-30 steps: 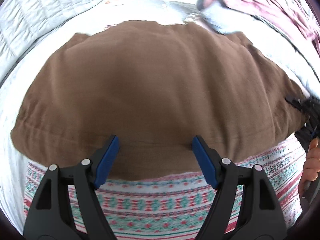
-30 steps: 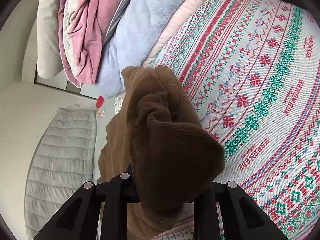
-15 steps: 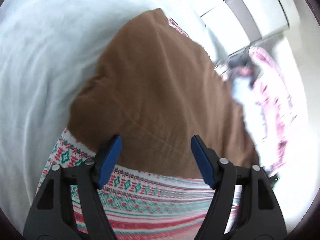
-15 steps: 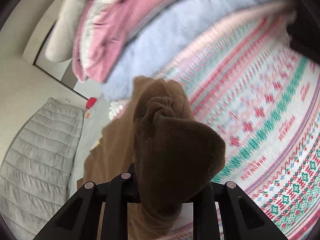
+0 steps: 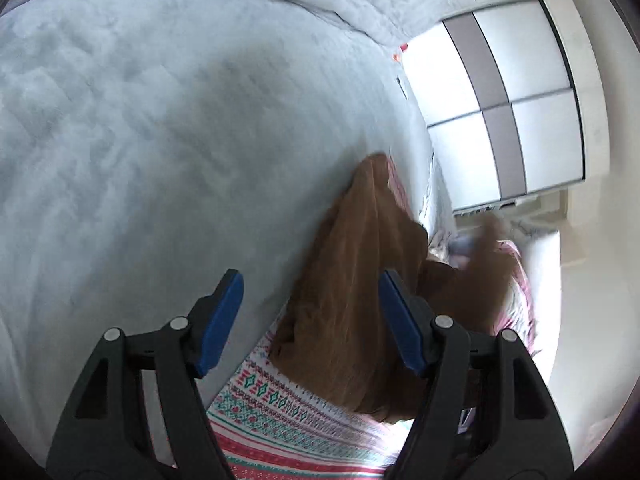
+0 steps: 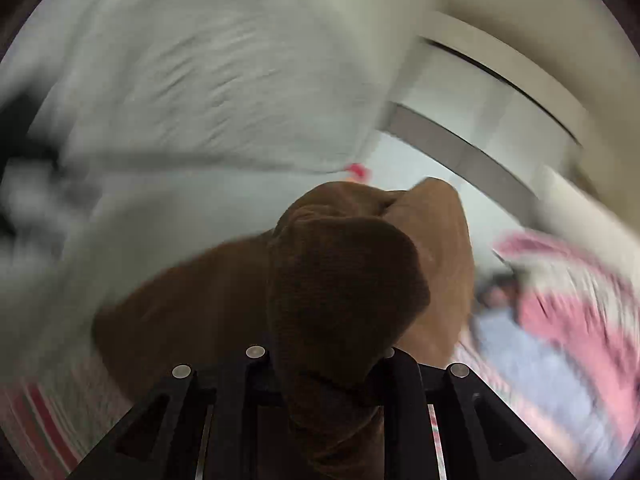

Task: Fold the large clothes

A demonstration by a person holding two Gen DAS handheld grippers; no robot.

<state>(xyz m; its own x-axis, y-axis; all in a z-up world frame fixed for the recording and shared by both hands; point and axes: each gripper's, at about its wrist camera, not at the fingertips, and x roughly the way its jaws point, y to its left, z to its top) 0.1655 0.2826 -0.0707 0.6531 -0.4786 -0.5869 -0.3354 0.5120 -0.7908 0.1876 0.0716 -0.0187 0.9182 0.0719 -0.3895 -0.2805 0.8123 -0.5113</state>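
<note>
Here the right gripper (image 6: 320, 372) pinches a bunched fold of the brown garment (image 5: 360, 280), which lies on the patterned blanket (image 5: 280, 408). The left gripper (image 5: 310, 320) hovers with fingers wide, nothing between them. Beyond the garment spreads pale grey bedding (image 5: 160, 140).

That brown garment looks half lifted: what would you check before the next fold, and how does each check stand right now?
1. Right tool clamped on the brown garment: ok, bunched cloth sits between its fingers.
2. Left tool free to take a corner: ok, open, nothing between its pads.
3. Garment lying flat: not ok, it is raised and creased.
4. Patterned blanket under the garment as folding surface: ok.
5. Far edge of the garment located: cannot tell, the right wrist view is blurred.
</note>
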